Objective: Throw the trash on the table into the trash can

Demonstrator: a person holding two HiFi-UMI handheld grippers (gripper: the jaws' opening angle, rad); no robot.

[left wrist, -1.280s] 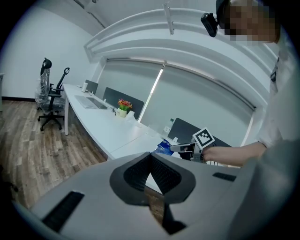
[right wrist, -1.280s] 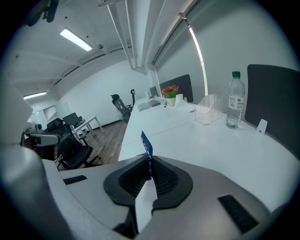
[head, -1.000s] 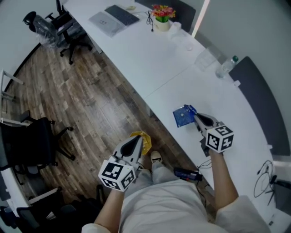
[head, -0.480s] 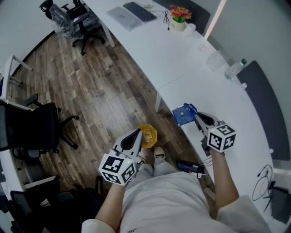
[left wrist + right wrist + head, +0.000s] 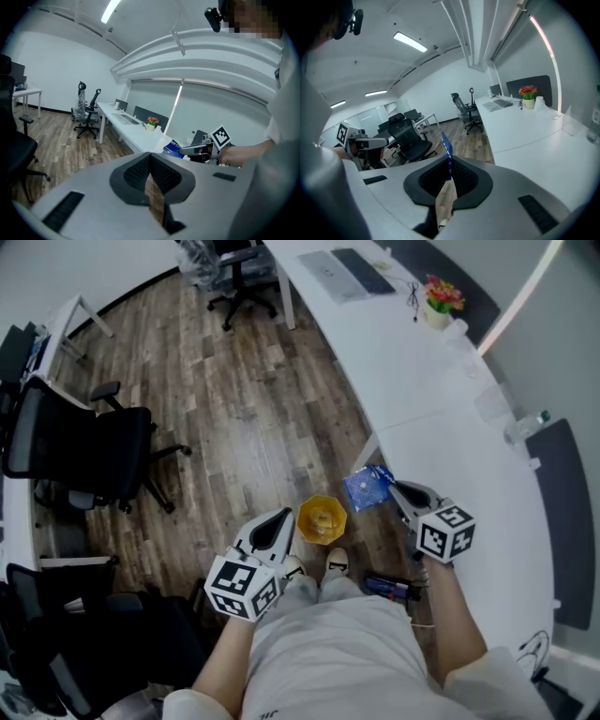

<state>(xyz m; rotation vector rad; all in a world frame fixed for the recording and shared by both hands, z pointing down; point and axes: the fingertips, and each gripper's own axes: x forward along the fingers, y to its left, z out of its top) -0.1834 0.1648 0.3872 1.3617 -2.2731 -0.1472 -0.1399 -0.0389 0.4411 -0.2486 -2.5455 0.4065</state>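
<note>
The crumpled blue foil wrapper (image 5: pixel 367 487) hung over the near edge of the long white table (image 5: pixel 450 427) a second ago. It is now clear of that edge and above the wood floor, pinched flat in the closed right gripper (image 5: pixel 394 489). It sits near the round yellow container (image 5: pixel 322 519) by the person's shoes, probably the trash can, so the drop seems close. The left gripper (image 5: pixel 284 518) is closed on nothing. What lies inside the container is hard to make out.

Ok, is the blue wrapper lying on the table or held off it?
Held off it: the right gripper pinches the blue wrapper above the floor, past the table edge.
</note>
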